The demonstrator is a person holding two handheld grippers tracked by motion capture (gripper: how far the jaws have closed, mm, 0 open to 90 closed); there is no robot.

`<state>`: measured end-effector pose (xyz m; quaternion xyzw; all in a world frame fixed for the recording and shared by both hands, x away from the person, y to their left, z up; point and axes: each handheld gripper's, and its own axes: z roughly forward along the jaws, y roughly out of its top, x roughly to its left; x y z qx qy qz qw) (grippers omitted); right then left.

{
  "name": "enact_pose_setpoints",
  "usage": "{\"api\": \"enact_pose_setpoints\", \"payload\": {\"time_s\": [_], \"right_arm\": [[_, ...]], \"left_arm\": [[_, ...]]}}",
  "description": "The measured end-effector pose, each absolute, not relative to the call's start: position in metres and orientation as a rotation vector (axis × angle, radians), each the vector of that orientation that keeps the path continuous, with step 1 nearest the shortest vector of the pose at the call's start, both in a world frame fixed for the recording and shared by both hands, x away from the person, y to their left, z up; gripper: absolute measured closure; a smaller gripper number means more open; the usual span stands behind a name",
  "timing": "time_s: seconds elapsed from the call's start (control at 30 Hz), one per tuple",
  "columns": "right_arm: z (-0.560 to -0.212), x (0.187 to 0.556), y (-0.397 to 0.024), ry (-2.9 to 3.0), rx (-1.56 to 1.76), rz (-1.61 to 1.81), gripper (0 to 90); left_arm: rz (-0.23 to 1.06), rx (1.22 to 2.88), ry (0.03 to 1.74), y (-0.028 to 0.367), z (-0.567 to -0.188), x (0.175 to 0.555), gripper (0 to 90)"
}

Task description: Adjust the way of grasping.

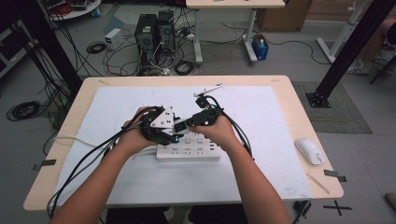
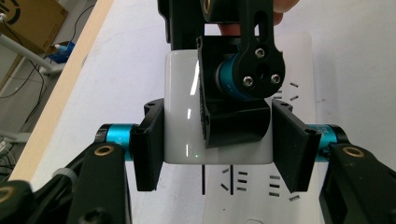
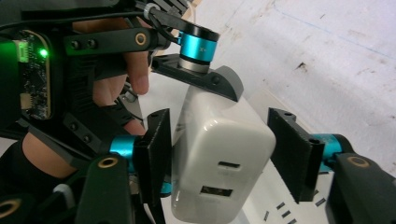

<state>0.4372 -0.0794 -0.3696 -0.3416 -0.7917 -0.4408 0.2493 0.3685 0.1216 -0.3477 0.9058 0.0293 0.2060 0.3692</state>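
Left gripper view looks along the left hand-held gripper [image 2: 217, 144], whose two flat black pads are clamped on the sides of a white charger block [image 2: 184, 112]. The block is a glossy, smooth plastic brick with rounded corners. A jaw of the right hand-held gripper [image 2: 233, 116], matte black with a ribbed pad and a turquoise metal collar, crosses the block's face at 1 o'clock.

In the right gripper view, the right hand-held gripper [image 3: 217, 154] brackets the same charger block [image 3: 219, 163] end-on. Its left pad lies against the block's side, while the right pad stands just clear of it, so the jaws are open around it with no grip. The end face carries two slot-shaped ports, one above the other. Behind it, at 11 o'clock, the left hand [image 3: 135, 60] wraps its gripper's frame, where a green light glows on a bare circuit board [image 3: 32, 79].

Beneath the block lies a white power strip [image 2: 280, 186], a flat rectangular bar of plastic with rows of narrow socket slots. In the high view both grippers meet over the strip's far edge, near the middle of the desk [image 1: 70, 121]. A white cloth mat [image 1: 266, 140], faintly smudged, covers most of the pale wood top. At 3 o'clock from the strip, well apart, a smooth white mouse [image 1: 309, 150] rests on the bare wood.
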Motion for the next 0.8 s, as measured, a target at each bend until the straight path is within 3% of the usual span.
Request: {"api": "enact_pose_setpoints", "payload": {"time_s": [0.33,0.63,0.8], "right_arm": [[-0.3706,0.4377,-0.0799,-2.142,-0.928,-1.202,55.6],[-0.3708,0.4387,-0.0794,-2.100,-0.922,-1.212,61.7],[-0.3684,0.4390,-0.0839,-2.109,-0.941,-1.229,62.2]], "left_arm": [[0.530,2.330,0.066,0.1206,-0.3495,0.3691,42.5],[0.555,2.332,0.073,0.1204,-0.3489,0.3678,41.3],[0.525,2.331,0.132,0.1234,-0.3475,0.3714,33.0]]}}
